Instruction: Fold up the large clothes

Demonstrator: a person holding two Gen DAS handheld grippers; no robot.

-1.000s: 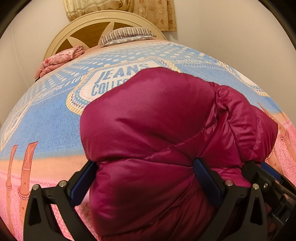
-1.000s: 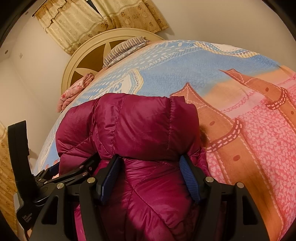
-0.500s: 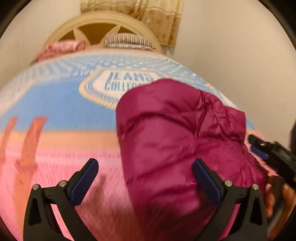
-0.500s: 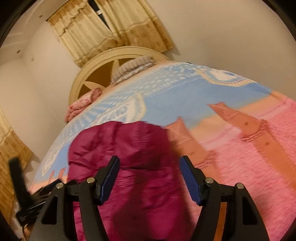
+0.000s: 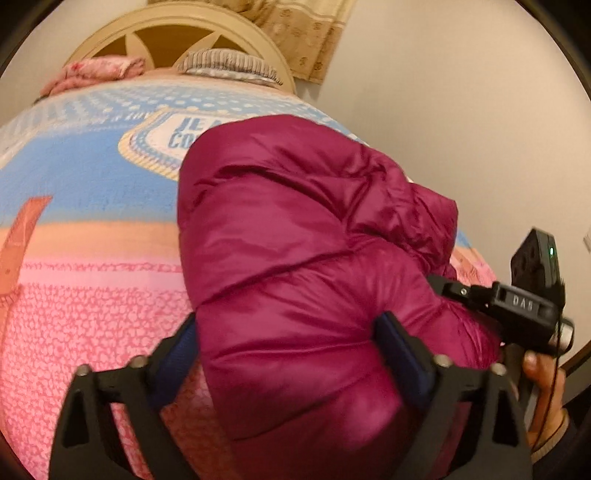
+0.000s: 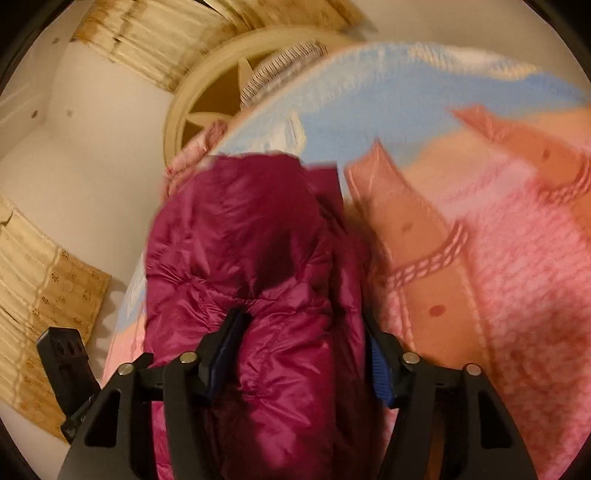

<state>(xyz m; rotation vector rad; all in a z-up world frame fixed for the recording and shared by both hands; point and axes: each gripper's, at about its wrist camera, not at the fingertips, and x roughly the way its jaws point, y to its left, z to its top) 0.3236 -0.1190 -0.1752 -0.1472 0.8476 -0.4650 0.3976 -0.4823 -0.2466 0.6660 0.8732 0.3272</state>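
A magenta puffer jacket lies bunched in a thick bundle on the bed, also filling the middle of the right wrist view. My left gripper is wide open, its blue-padded fingers standing either side of the jacket's near end. My right gripper is open too, its fingers straddling the jacket's near end. The right gripper's body shows at the right of the left wrist view.
The bed cover is pink, orange and blue with a "JEANS" badge. A cream headboard, a striped pillow and a pink folded cloth are at the far end. Walls and curtains lie beyond the bed's edges.
Both grippers drew back from the jacket half a second ago and have come down over its near end again, still open. The bundle looks narrower and longer than before.
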